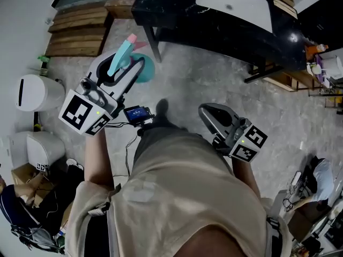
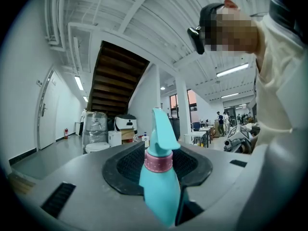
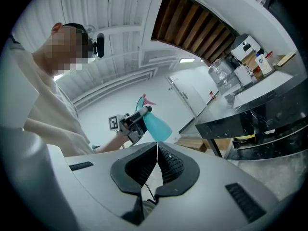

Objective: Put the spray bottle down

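A teal spray bottle (image 1: 122, 57) with a pink collar and trigger is held above the floor, and my left gripper (image 1: 131, 69) is shut on it. In the left gripper view the bottle (image 2: 161, 186) stands upright between the dark pads, its nozzle pointing away from the camera. My right gripper (image 1: 210, 114) is held level in front of the person's body, shut with nothing in it. In the right gripper view its pads (image 3: 144, 163) meet along a thin line, and the bottle (image 3: 156, 125) shows beyond them in the other gripper.
A black table (image 1: 214, 23) with a white board (image 1: 236, 4) stands ahead, and wooden pallets (image 1: 80, 28) lie at far left. White bins (image 1: 35, 92) stand at left. Another person (image 1: 321, 175) sits at lower right. Cluttered shelves (image 1: 321, 63) stand at right.
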Demonstrator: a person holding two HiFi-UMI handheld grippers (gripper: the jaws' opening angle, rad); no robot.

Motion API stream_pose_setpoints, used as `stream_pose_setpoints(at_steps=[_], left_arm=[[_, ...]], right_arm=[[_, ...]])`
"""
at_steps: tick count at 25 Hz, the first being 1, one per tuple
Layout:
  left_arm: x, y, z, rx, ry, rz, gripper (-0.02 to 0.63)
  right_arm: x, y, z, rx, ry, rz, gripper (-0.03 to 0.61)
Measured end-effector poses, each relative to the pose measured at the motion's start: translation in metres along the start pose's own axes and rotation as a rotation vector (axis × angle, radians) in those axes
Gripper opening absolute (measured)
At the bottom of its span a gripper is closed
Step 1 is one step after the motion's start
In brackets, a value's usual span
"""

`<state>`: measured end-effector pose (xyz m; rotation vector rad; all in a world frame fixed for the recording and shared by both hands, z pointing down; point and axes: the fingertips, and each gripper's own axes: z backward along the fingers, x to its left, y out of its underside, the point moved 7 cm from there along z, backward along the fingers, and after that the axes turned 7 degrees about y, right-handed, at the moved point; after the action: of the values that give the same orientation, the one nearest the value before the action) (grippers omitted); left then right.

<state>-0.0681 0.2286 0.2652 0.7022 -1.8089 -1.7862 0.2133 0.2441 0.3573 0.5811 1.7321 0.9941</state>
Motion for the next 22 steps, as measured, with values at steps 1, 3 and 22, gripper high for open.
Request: stream_pose_setpoints(at_steps=[1, 3, 22], left_arm=[[0.008, 0.001, 0.001, 0.001, -0.001, -0.004, 0.158], [0.026, -0.001, 0.004, 0.007, -0.009, -0.027, 0.158], [0.118, 0.028, 0.047, 0.099, -0.026, 0.006, 0.157]], right_arm=[[-0.001, -0.001, -0.004, 0.004, 0.010, -0.001, 0.021], [-0.005, -0.006, -0.013, 0.006, 0.024, -0.005, 0.021], [-0.017, -0.024, -0.093, 0.126, 0.048, -0.022, 0.021]])
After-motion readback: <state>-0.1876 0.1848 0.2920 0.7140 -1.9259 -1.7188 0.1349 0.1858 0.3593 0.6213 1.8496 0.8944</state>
